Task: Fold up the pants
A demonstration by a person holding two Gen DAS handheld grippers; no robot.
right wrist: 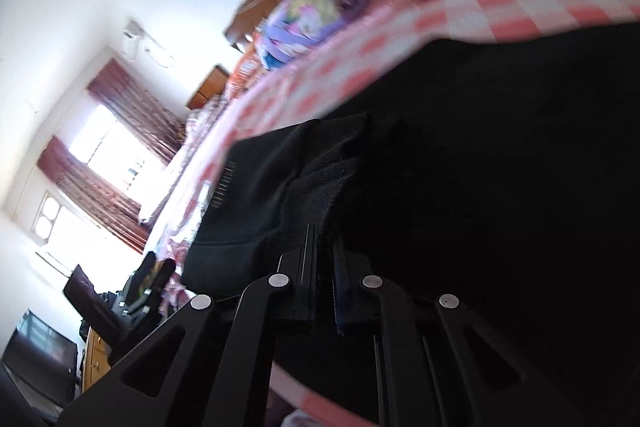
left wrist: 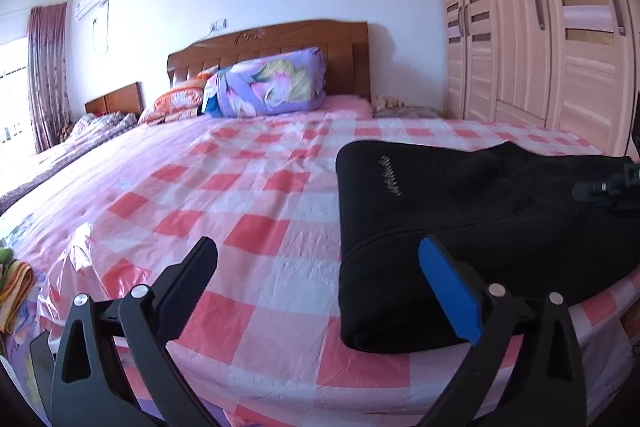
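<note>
The black pants (left wrist: 480, 219) lie part-folded on the pink checked sheet (left wrist: 240, 219), at the near edge of the bed, w/ a rounded fold edge facing left and the bulk running off to the right

L gripper (left wrist: 324, 263) is spread wide, holding nothing. Its blue-padded finger (left wrist: 448, 291) sits over the near left corner of the pants, black finger (left wrist: 188, 279) over bare sheet; can't tell if either touches. So the cloth lies to the right of and ahead of this claw, not between the fingers

R gripper (right wrist: 324, 259) is pressed together on a bunch of the black fabric (right wrist: 320, 179), view tilted hard and blurred. In the left wrist view it shows at the pants' far right side (left wrist: 608, 187)

Key relation: pants' long axis runs left-right across the bed edge, R end already pinched, L end free. L gripper is the nearer one to the free left edge and, in my judgement, needs only a short shift right to straddle that fold edge before closing

Risk: thick layers, could slip
</note>
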